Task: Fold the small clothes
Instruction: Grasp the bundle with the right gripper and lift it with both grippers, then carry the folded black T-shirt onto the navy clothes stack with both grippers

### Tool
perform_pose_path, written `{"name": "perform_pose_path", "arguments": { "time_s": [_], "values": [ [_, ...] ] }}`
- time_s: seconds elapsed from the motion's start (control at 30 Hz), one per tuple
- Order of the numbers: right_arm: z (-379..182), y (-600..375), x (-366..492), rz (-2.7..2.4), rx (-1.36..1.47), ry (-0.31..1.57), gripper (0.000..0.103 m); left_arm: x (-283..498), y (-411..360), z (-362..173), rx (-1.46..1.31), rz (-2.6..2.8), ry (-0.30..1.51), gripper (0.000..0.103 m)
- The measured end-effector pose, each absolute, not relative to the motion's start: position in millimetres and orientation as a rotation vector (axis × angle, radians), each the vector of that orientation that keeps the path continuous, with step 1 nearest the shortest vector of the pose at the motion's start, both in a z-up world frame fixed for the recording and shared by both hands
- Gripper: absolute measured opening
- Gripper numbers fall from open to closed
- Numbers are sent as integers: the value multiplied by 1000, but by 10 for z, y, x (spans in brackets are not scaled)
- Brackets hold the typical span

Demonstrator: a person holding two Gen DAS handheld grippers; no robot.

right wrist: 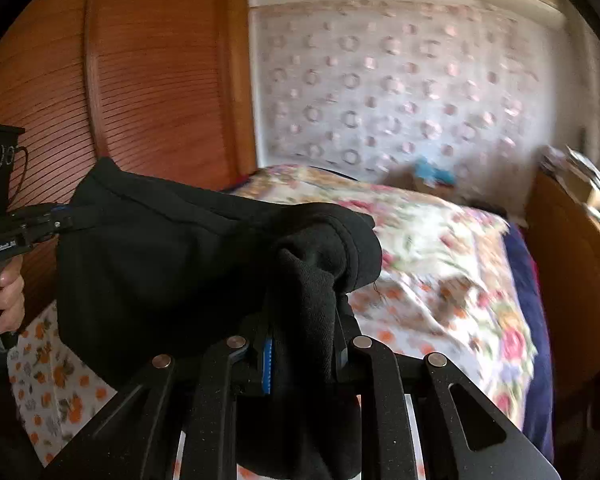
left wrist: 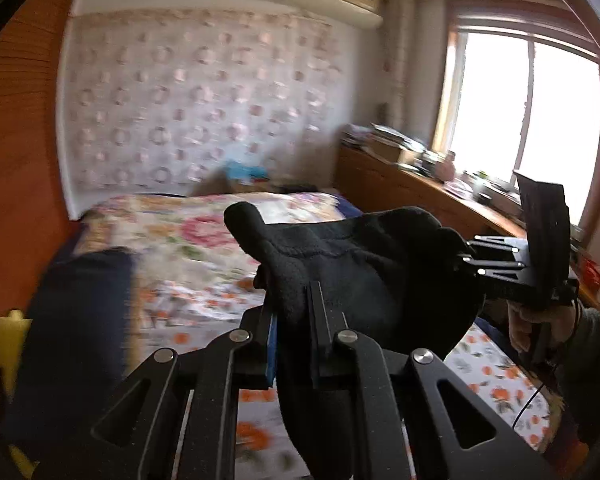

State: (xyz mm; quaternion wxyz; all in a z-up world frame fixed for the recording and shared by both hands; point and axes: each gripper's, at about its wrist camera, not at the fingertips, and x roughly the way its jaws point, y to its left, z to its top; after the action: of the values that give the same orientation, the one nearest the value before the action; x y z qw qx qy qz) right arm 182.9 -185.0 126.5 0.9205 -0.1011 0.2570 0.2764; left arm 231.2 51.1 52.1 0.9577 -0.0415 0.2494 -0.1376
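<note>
A small black fleece garment [left wrist: 356, 276] hangs in the air above the bed, stretched between both grippers. My left gripper [left wrist: 292, 312] is shut on one end of it, close to the camera. My right gripper [left wrist: 466, 258] grips the other end at the right of the left wrist view. In the right wrist view my right gripper [right wrist: 304, 320] is shut on a bunched end of the garment [right wrist: 172, 264], and my left gripper [right wrist: 62, 216] holds its far end at the left. The lower part of the garment droops below the fingers.
Below is a bed with a floral cover [left wrist: 188, 240], also in the right wrist view [right wrist: 440, 264]. A dark blue cloth [left wrist: 76, 320] lies at the bed's left. A wooden wardrobe [right wrist: 140, 92] stands at the left, a cluttered wooden desk [left wrist: 412, 184] under the window at the right.
</note>
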Motion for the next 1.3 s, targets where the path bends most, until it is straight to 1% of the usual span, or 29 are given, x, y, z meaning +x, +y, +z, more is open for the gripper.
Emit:
{"name": "perform_pose_path", "arguments": {
  "time_s": [0.2, 0.27, 0.37, 0.53, 0.7, 0.77, 0.87, 0.9, 0.93, 0.97, 1.0, 1.1, 1.3],
  "values": [
    [1486, -867, 2196, 682, -385, 456, 19, 2096, 1225, 617, -99, -126, 435, 13],
    [1520, -499, 2421, 711, -454, 447, 19, 2030, 1435, 574, -113, -80, 424, 13],
    [1571, 23, 2523, 766, -565, 408, 19, 1973, 1775, 410, -168, -10, 430, 13],
    [1518, 860, 2693, 842, -724, 346, 19, 1808, 2167, 127, -295, 48, 443, 13],
    [1306, 1223, 2960, 908, -805, 347, 19, 1706, 2292, -18, -317, 113, 443, 13],
    [1266, 1401, 3108, 935, -787, 368, 20, 1709, 2332, -134, -316, 142, 462, 13],
    [1126, 1456, 3399, 930, -709, 457, 26, 1742, 2442, -373, -339, 160, 516, 13],
    [1118, 1456, 3500, 895, -675, 474, 32, 1752, 2470, -439, -346, 163, 532, 13],
    [1140, 1428, 3564, 873, -639, 481, 36, 1776, 2488, -514, -349, 172, 550, 13],
    [1155, 1399, 3623, 867, -607, 482, 45, 1749, 2524, -556, -355, 174, 557, 13],
    [1169, 1346, 3696, 861, -574, 486, 49, 1747, 2551, -592, -359, 177, 564, 13],
    [1149, 1131, 3891, 833, -476, 510, 49, 1701, 2582, -676, -366, 182, 568, 13],
    [840, 937, 4162, 849, -289, 653, 49, 1659, 2581, -629, -359, 176, 553, 13]
  ]
}}
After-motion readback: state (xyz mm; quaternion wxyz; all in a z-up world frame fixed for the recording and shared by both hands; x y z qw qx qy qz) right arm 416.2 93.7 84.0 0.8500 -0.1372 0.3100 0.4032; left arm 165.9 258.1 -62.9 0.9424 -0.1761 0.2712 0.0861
